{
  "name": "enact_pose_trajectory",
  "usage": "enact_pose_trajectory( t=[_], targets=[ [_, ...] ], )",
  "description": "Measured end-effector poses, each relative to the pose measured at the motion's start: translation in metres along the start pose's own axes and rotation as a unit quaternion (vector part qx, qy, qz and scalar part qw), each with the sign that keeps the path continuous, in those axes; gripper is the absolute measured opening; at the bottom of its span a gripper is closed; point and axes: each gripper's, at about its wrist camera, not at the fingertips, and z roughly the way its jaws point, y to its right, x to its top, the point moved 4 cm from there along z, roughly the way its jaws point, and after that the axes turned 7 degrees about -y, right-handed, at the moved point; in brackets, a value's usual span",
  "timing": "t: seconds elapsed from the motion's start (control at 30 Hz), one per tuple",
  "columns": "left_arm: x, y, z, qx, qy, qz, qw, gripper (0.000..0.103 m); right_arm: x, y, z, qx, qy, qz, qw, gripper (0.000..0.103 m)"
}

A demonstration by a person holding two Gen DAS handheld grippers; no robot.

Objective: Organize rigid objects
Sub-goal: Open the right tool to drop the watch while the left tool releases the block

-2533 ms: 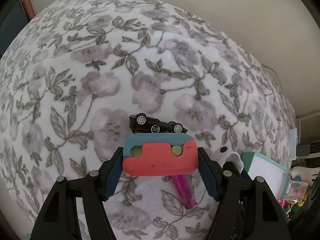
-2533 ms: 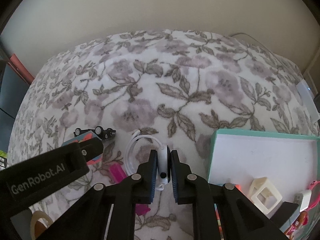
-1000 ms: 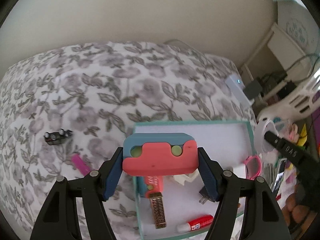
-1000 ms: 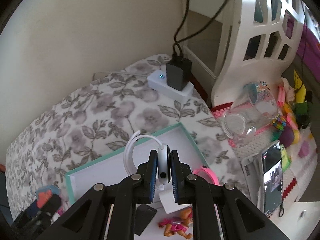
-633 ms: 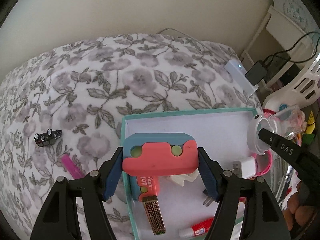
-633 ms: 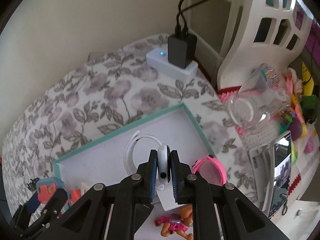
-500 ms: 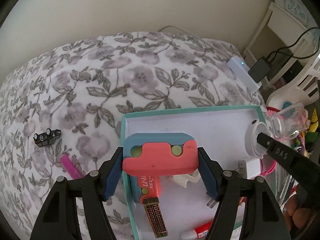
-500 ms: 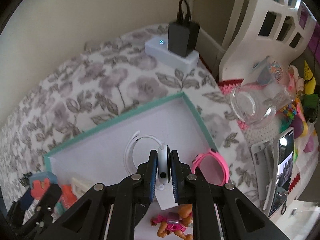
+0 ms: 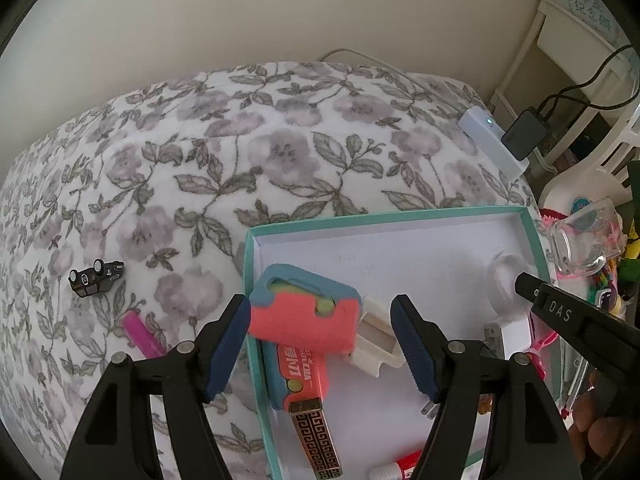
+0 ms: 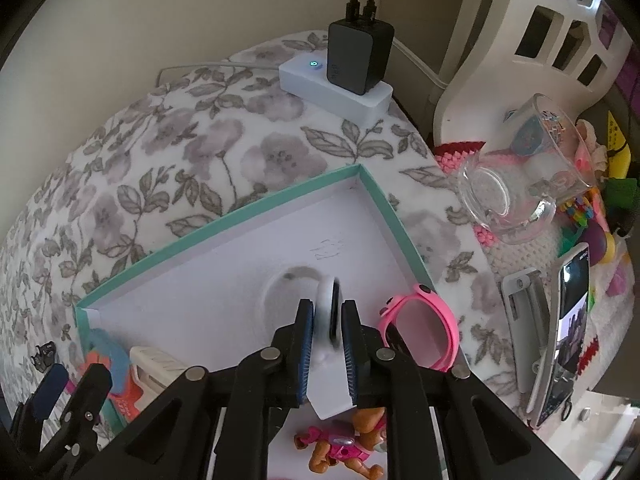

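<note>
1. My left gripper (image 9: 320,344) hangs over the near-left corner of the teal box (image 9: 384,216), which sits on the flowered blanket (image 9: 240,152).
2. Its fingers (image 9: 226,344) are spread wide. The coral-and-blue foam block (image 9: 306,312) lies tilted between them, clear of both pads as far as I can see, resting on the things in the box.
3. Under the block I see a red pack (image 9: 304,376) with a brown patterned piece (image 9: 318,440) sticking out of it, and a cream plastic piece (image 9: 378,340) just beside it.
4. My right gripper (image 10: 327,344) points down into the box (image 10: 224,216) near its right wall.
5. Its fingers (image 10: 306,344) are opening. The white watch (image 10: 328,312) stands between them, blurred; I cannot tell whether the pads press on it.
6. The watch's band loops out ahead of the fingers over the white box floor.
7. Pink sunglasses (image 10: 420,332) lie just right of the right gripper, at the box wall, and a toy pup figure (image 10: 344,448) lies below the fingers.
8. On the blanket left of the box, a black toy car (image 9: 96,278) and a pink tube (image 9: 142,334) lie apart.
9. A white power strip (image 10: 336,88) with a black charger (image 10: 358,56) plugged in sits at the blanket's far edge.
</note>
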Motion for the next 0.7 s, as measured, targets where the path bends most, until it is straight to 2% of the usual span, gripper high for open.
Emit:
enact_pose_trajectory(
  t=[0.1,0.2,0.27,0.3,0.33,0.4,0.7],
  targets=[
    [0.001,-0.001,-0.002,0.002,0.002,-0.001,1.0,0.074,0.0,0.002,-0.003,-0.004,0.005,0.005,1.0,0.038],
    [0.002,-0.002,-0.006,0.003,0.005,-0.006,1.0,0.074,0.001,0.004,-0.008,-0.004,0.01,0.008,1.0,0.04],
    [0.003,-0.004,-0.01,0.003,0.008,-0.009,0.9999,0.074,0.002,0.005,-0.014,-0.005,0.017,0.011,1.0,0.048],
    [0.004,-0.005,-0.012,0.004,0.011,-0.012,0.9999,0.075,0.003,0.006,-0.017,-0.005,0.021,0.013,1.0,0.056],
    [0.005,-0.006,-0.014,0.005,0.013,-0.014,0.9998,0.081,0.003,0.007,-0.021,-0.006,0.023,0.018,1.0,0.063],
    [0.007,-0.01,-0.018,0.009,0.019,-0.022,0.9996,0.091,0.005,0.009,-0.029,0.0,0.033,0.022,0.999,0.065],
    [0.013,-0.039,-0.035,0.027,0.037,-0.075,0.9961,0.094,0.01,0.011,-0.058,-0.005,0.069,0.016,0.997,0.093]
  ],
)
